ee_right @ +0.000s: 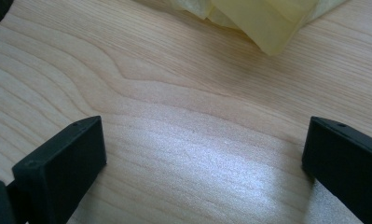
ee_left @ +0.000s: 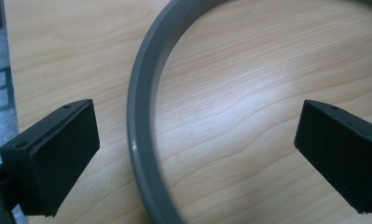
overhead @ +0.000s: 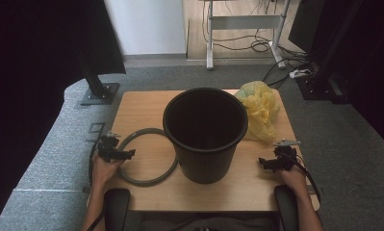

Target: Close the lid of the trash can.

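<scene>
A black plastic bin (overhead: 205, 132) stands upright in the middle of the wooden table (overhead: 141, 108). A grey ring (overhead: 142, 182) lies flat to its left, partly tucked behind the bin's side. A crumpled yellow bag (overhead: 261, 108) lies to the right behind the bin. My left gripper (overhead: 116, 153) hovers over the ring's left edge. In the left gripper view its jaws stand wide apart (ee_left: 195, 128), with the ring's rim (ee_left: 144, 116) running between them, untouched. My right gripper (overhead: 271, 162) is open over bare wood (ee_right: 204, 135), with the yellow bag (ee_right: 263, 18) ahead of it.
Grey carpet surrounds the table. A black stand base (overhead: 99, 93) sits on the floor at the far left corner. A white desk frame (overhead: 245, 21) with cables stands farther back. Two black armrests (overhead: 116, 207) flank the table's near edge.
</scene>
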The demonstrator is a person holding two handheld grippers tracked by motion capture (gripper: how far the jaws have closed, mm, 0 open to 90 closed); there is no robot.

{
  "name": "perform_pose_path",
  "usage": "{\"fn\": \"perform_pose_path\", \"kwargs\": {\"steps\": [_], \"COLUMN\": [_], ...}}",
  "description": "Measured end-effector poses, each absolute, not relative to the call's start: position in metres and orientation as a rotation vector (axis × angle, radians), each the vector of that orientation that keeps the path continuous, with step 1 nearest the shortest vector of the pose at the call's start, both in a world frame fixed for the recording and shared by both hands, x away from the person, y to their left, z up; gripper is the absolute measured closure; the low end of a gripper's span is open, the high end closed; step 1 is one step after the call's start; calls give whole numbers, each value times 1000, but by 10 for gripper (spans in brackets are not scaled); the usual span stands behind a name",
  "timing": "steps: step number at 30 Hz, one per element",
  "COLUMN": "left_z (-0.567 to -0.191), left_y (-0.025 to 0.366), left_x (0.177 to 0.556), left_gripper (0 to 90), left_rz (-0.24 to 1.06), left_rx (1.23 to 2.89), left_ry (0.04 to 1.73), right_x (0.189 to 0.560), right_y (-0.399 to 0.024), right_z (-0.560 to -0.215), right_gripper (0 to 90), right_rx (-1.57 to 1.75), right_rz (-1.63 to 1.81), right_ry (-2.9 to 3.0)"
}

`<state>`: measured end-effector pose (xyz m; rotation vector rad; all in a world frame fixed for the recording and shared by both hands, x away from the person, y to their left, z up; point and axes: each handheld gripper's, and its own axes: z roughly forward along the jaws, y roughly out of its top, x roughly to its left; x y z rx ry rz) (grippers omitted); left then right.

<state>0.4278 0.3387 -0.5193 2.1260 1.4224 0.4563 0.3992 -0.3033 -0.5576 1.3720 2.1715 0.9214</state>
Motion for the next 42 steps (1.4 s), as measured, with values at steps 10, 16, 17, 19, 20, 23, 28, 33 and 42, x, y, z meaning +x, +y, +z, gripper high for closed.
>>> {"fn": "perform_pose_path", "kwargs": {"steps": [10,16,17,19,20,23,28,33,42], "left_z": [-540,-546,-546,-546,-546,-545,-543,-541,-535], "left_y": [340,343,343,344,344,345,351,354,356], "left_x": [429,426,426,426,426,424,422,422,425], "left_gripper": [0,0,0,0,10,77,256,384,762], "left_rz": [474,483,484,487,489,506,538,547,517], "left_rx": [2138,2093,2092,2086,2082,2057,2013,1998,1983], "left_ry": [1431,1370,1371,1374,1376,1377,1409,1432,1513], "right_x": [399,399,399,399,399,399,399,399,399], "right_y": [-303,-302,-302,-302,-302,-302,-302,-302,-302], "right_z": [-558,-558,-558,-558,-558,-558,-558,-558,-558], "right_gripper": [0,0,0,0,0,0,0,0,0], "right_rx": [1371,1369,1369,1370,1369,1368,1367,1366,1366], "right_rz": [922,921,922,922,923,923,923,923,924], "right_ry": [2173,2174,2174,2175,2175,2177,2178,2179,2179]}}
